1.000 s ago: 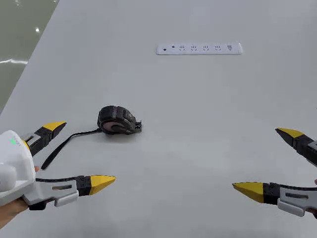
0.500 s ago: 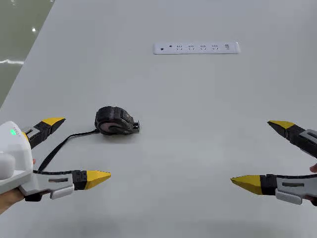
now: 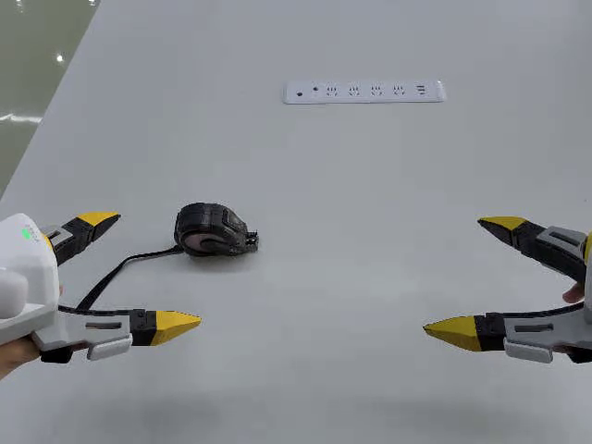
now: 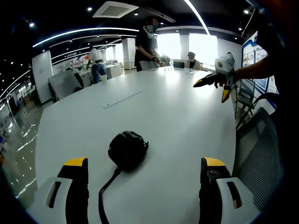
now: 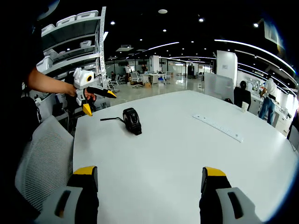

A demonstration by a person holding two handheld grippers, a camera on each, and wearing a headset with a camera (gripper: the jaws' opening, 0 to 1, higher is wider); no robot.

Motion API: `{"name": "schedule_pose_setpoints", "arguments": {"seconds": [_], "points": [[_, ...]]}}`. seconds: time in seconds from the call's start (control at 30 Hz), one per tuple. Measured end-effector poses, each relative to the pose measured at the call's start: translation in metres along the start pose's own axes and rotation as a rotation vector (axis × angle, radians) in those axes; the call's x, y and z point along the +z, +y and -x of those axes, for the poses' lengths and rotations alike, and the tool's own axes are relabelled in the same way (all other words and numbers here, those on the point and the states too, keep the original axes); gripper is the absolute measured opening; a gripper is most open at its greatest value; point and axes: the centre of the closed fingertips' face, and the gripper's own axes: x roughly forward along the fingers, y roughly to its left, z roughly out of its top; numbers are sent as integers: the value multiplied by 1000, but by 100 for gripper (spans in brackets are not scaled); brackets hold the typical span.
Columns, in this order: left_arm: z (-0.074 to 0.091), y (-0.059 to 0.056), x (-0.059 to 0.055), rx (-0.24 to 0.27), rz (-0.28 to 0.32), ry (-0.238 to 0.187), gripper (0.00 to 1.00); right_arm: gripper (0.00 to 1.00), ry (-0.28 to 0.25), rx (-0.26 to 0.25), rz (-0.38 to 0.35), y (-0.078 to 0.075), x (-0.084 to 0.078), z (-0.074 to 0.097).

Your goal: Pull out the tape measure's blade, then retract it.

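1. Pale grey tabletop [image 3: 370,203] spreads wide under the head view. Beyond it, the gripper views show us an open-plan office with ceiling spotlights, a metal shelving rack with white bins [image 5: 74,32] and a grey mesh chair [image 5: 37,154].
2. At the far side of the table we see a long white power strip [image 3: 364,91] lying flat, well apart from everything else.
3. We find the black round-bodied tape measure [image 3: 211,230] lying on the table left of centre, apart from both grippers. Its blade tip sits at the right end of the case.
4. Its thin black wrist strap [image 3: 116,273] trails along the table from the left side of the case toward the near left. There it runs between the left gripper's two jaws, as we see in the head view and in that gripper's own view.
5. We see the left gripper [image 3: 155,269], white-bodied with black jaws and yellow tips, at the near left. Its jaws are spread wide and hold nothing. In its own view the tape measure sits ahead, centred between the two tips, near but untouched.
6. We see the right gripper [image 3: 454,276] at the near right, well apart from the tape measure, its jaws likewise spread wide and empty. The two grippers point inward, toward each other.
7. In the right gripper view we see the tape measure beyond the jaws, with the left gripper farther off behind it.
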Motion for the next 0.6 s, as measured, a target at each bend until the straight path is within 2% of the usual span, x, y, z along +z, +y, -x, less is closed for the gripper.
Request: {"name": "schedule_pose_setpoints", "arguments": {"seconds": [0.3, 0.6], "points": [[-7, 5, -1, -32, -13, 20, 95, 86, 14, 43, 42, -8, 2, -12], [-15, 11, 0, -67, -38, 41, 88, 82, 25, 89, 87, -13, 3, -28]]}}
